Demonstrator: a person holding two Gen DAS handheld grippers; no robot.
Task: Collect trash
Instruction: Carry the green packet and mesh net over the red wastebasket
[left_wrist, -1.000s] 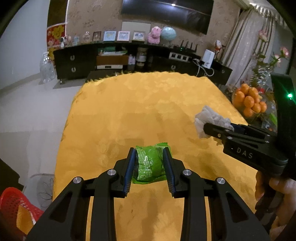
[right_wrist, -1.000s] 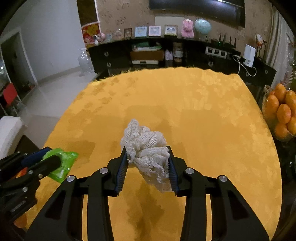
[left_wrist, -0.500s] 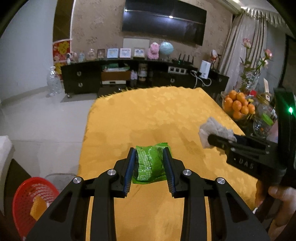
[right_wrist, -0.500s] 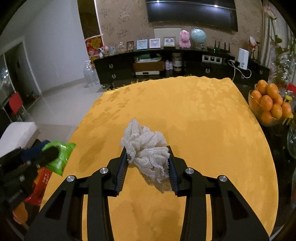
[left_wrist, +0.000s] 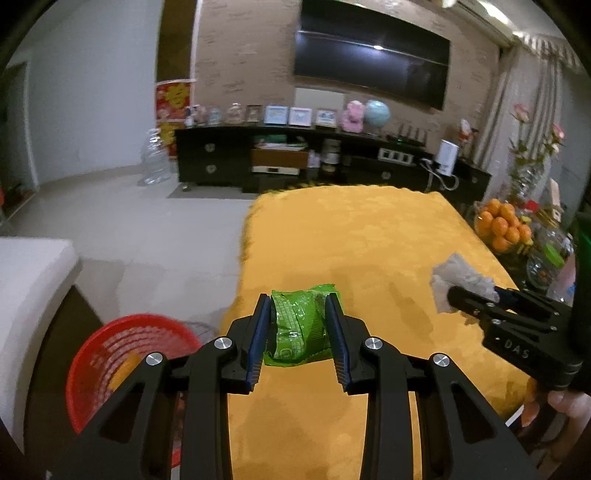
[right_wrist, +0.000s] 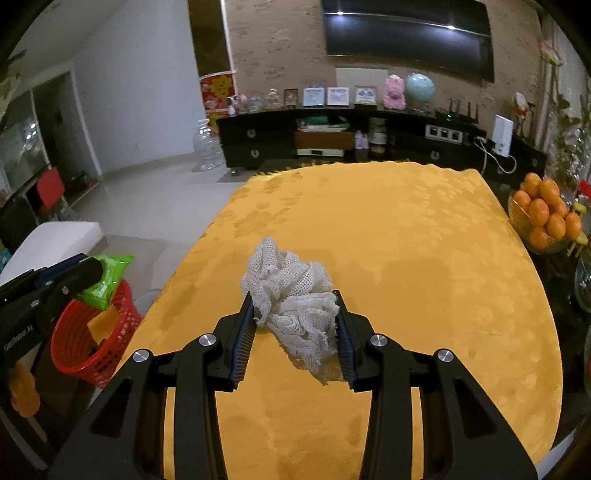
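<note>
My left gripper (left_wrist: 298, 306) is shut on a crumpled green wrapper (left_wrist: 300, 328) and holds it above the left edge of the yellow table (left_wrist: 369, 236). My right gripper (right_wrist: 293, 306) is shut on a wad of white mesh netting (right_wrist: 291, 299) and holds it above the table. The wrapper also shows in the right wrist view (right_wrist: 107, 277), over the red basket (right_wrist: 88, 343). The netting also shows in the left wrist view (left_wrist: 460, 277). The red basket (left_wrist: 122, 354) stands on the floor left of the table, with orange scraps inside.
A bowl of oranges (right_wrist: 545, 218) stands at the table's right side, with glassware (left_wrist: 543, 258) and a flower vase (left_wrist: 524, 181) near it. A white seat (left_wrist: 26, 273) lies at the left. A dark cabinet (right_wrist: 369, 144) runs along the back wall.
Both grippers have lifted and swung left, each still holding its trash. The red basket has come further into view beside the table.
</note>
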